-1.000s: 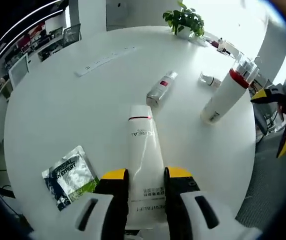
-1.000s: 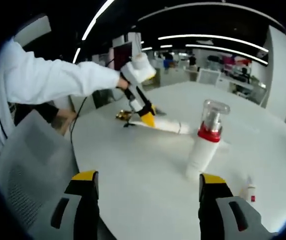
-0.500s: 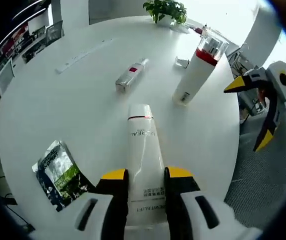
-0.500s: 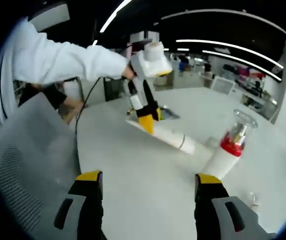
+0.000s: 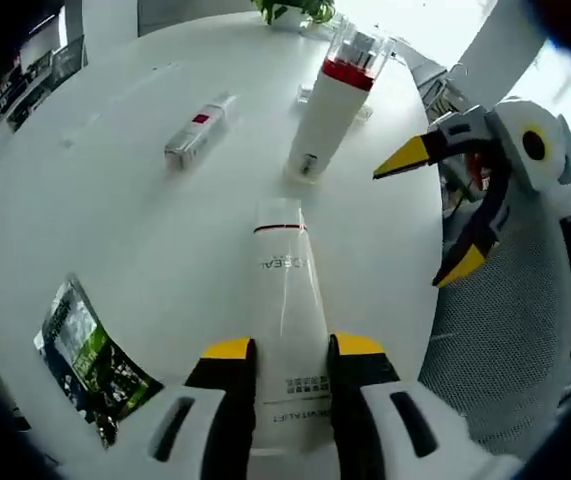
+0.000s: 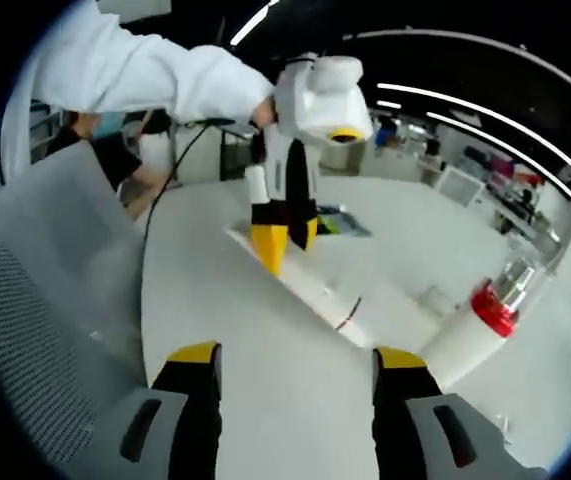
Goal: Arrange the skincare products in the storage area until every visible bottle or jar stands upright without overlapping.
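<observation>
Left gripper (image 5: 283, 352) clamped on the white tube (image 5: 287, 300); right gripper (image 6: 291, 360) spread wide, holding nothing. In left gripper view alone: fallen small bottle (image 5: 198, 130), green sachet (image 5: 83, 350). Pump bottle (image 5: 333, 95) upright.

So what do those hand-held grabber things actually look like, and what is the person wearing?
Each gripper, left and right, has a white moulded body with dark slots and black jaws capped in yellow. Seen from across the table, the left gripper tapers to yellow tips, with a dark cable trailing behind it. The person wears a white long sleeve.
</observation>
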The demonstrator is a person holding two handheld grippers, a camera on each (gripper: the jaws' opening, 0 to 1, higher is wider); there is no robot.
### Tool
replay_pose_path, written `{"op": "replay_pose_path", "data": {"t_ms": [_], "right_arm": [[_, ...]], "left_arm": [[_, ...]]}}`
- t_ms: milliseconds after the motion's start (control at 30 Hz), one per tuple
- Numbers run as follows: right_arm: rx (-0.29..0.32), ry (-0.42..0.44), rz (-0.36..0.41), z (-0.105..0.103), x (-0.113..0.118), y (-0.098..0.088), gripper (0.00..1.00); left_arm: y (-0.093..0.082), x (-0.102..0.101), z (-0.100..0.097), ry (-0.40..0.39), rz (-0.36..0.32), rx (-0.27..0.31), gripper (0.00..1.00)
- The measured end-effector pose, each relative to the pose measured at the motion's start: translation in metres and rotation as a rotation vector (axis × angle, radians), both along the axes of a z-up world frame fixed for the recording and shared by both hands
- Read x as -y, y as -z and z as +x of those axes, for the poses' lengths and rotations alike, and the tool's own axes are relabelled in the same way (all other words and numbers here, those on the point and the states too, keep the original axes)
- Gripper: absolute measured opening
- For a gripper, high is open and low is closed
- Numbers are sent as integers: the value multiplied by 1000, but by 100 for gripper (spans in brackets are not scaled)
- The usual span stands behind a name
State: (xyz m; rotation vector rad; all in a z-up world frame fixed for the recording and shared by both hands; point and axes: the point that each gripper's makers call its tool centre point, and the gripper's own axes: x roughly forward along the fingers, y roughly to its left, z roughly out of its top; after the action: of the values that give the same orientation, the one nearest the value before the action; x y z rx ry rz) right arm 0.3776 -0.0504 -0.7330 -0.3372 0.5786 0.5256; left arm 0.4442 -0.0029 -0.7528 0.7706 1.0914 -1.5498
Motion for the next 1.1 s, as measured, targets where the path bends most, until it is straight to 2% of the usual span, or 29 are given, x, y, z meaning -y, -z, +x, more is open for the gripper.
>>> {"op": "replay_pose_path", "data": {"t_ms": [233,333,500,600,633,767,867,1000,1100], "right_arm": [[8,-9,-39,9,3,14,50],[-10,-1,-9,11,2,19,50],[3,-29,-108,15,8,30,45],[19,-50,-132,16,5,33,43],[19,-60,-140,16,3,35,43],[20,-82,-140,17,-2,37,38],[44,-96,-156,19,-4,36,34],[80,-125,-177,25,-8,34,26],[97,-158,-209,30,-13,35,25]], "left_arm": [[-3,0,-12,23,14,-77,27],[-6,-2,-18,21,31,-123,27],[-7,-4,-21,37,50,-153,27],[-10,-3,-23,36,57,-220,27],[-10,-3,-23,42,58,-220,27],[-9,-3,-24,35,81,-260,28],[-12,-3,-30,17,80,-297,28],[-10,-2,-31,34,102,-314,28],[-10,2,-32,33,103,-330,28]]}}
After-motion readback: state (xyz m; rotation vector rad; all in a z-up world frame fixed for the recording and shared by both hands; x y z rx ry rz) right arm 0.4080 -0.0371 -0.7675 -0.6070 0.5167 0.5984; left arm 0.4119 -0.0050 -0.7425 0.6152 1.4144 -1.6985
